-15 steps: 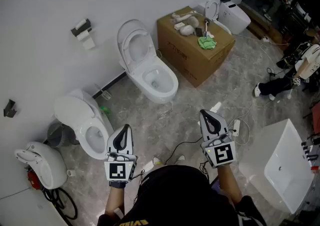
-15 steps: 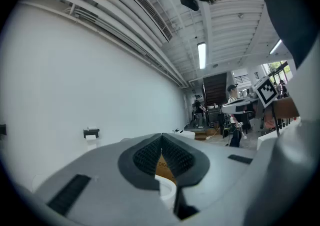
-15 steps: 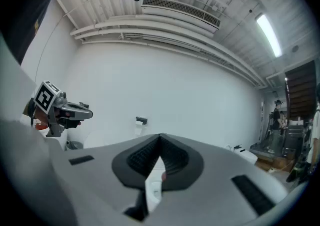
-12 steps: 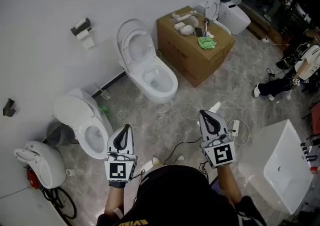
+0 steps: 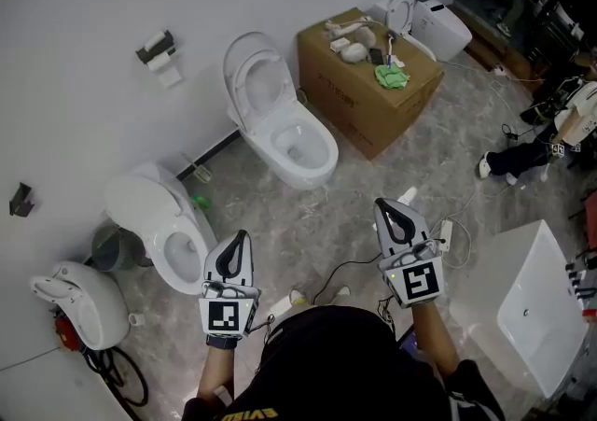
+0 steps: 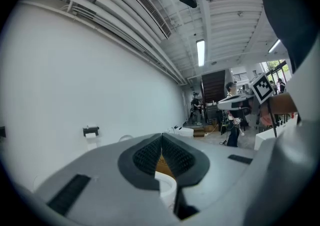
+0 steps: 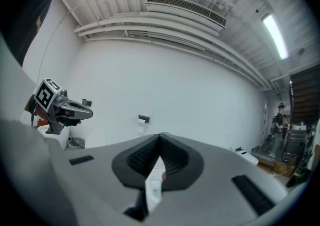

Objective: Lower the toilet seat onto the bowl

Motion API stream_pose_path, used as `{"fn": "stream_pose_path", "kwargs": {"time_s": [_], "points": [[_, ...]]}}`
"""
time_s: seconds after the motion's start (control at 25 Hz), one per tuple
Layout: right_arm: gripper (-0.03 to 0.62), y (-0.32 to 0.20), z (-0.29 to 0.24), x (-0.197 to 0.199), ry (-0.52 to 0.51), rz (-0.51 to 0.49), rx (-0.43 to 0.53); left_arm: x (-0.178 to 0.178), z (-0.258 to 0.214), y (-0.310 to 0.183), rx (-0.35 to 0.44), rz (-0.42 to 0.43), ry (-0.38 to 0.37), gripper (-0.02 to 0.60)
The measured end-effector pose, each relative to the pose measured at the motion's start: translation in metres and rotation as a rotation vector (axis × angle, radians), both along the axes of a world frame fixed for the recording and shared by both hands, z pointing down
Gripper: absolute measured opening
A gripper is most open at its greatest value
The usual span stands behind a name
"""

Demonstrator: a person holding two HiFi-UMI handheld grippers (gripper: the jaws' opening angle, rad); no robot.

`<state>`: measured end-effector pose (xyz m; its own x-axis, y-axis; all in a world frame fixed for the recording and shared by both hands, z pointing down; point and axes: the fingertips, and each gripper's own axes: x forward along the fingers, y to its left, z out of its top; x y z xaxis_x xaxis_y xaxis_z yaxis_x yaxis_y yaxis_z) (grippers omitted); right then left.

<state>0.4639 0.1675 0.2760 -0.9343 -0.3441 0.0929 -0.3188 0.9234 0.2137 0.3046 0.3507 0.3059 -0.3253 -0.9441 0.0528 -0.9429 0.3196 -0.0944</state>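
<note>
Nothing is done yet: the toilet seat (image 5: 259,85) stands raised over its bowl (image 5: 328,154), well ahead by the wall; left tongs (image 5: 241,237) and right tongs (image 5: 381,207) are pressed together, empty.

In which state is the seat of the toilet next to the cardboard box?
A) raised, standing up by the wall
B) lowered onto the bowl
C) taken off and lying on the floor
A: in the head view the toilet seat stands upright behind the open bowl.
</note>
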Motion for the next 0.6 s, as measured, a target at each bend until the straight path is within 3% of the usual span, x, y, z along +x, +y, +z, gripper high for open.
{"fn": "stream_pose_path", "kwargs": {"time_s": [0.4,0.6], "points": [[-0.002,0.005,-0.005,-0.015,-0.031,-0.026,-0.019,-0.009,0.003,0.008,-0.007,0.005,-0.002,0.012],[0.129,0.007,-0.001,-0.02,-0.023,-0.028,-0.027,-0.011,0.004,0.011,-0.002,-0.004,0.026,0.012]]}}
